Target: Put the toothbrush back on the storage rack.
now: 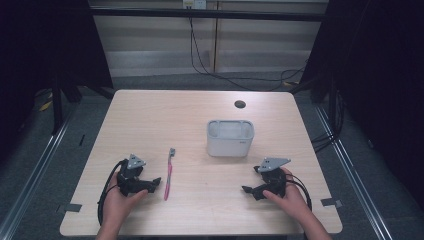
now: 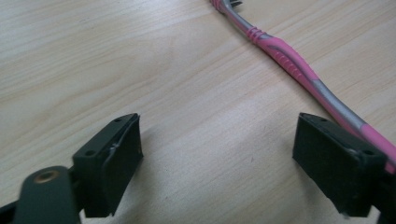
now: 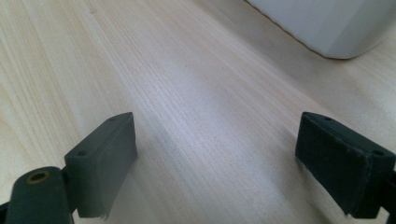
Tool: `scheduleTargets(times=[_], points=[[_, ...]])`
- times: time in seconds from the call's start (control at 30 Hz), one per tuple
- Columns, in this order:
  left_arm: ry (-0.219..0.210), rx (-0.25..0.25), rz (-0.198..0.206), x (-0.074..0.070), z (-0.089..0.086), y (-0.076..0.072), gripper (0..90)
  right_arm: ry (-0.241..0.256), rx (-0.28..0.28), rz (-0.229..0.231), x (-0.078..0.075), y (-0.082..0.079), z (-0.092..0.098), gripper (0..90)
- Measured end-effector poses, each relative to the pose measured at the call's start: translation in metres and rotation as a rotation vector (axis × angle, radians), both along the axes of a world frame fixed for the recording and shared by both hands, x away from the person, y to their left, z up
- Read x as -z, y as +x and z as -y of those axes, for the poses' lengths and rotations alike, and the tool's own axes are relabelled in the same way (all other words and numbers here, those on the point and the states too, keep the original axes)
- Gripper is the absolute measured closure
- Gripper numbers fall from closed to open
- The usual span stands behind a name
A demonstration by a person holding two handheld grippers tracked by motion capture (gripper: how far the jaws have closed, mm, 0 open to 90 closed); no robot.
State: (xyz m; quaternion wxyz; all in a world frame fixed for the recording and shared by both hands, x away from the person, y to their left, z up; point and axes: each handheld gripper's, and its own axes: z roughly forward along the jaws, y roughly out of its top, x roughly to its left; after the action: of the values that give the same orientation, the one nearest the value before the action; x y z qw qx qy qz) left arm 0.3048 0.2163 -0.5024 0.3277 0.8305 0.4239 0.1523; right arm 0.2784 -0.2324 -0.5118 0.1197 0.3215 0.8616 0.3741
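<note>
Pink toothbrush (image 1: 168, 174) flat, lengthwise front-to-back, head toward far edge

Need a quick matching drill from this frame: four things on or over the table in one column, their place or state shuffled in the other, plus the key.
Things:
1. toothbrush
2. white container
3. left gripper
4. round hole

Places or states:
A. upright near the table's middle, top open
B. in the tabletop near the far edge
C. lying flat, pink and grey, just right of the left gripper
D. jaws wide apart, holding nothing, low over the wood

Pairs: 1-C, 2-A, 3-D, 4-B
</note>
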Motion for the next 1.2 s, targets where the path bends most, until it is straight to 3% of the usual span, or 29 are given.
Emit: scheduleTargets(times=[0.5,0.93,1.03,1.2], points=[[-0.015,-0.024,-0.010,-0.001,0.000,0.001,17.5,-0.001,-0.001,0.000,0.000,0.000,0.000,11.9],[0.002,-0.090,-0.136,-0.013,0.002,0.008,28.1,0.001,-0.001,0.000,0.000,0.000,0.000,11.9],[0.022,-0.097,-0.169,-0.016,0.004,0.012,29.4,-0.001,-0.003,0.002,0.000,0.000,0.000,11.8],[0.031,-0.100,-0.184,-0.018,0.006,0.015,30.1,-0.001,-0.002,0.001,0.000,0.000,0.000,11.8]])
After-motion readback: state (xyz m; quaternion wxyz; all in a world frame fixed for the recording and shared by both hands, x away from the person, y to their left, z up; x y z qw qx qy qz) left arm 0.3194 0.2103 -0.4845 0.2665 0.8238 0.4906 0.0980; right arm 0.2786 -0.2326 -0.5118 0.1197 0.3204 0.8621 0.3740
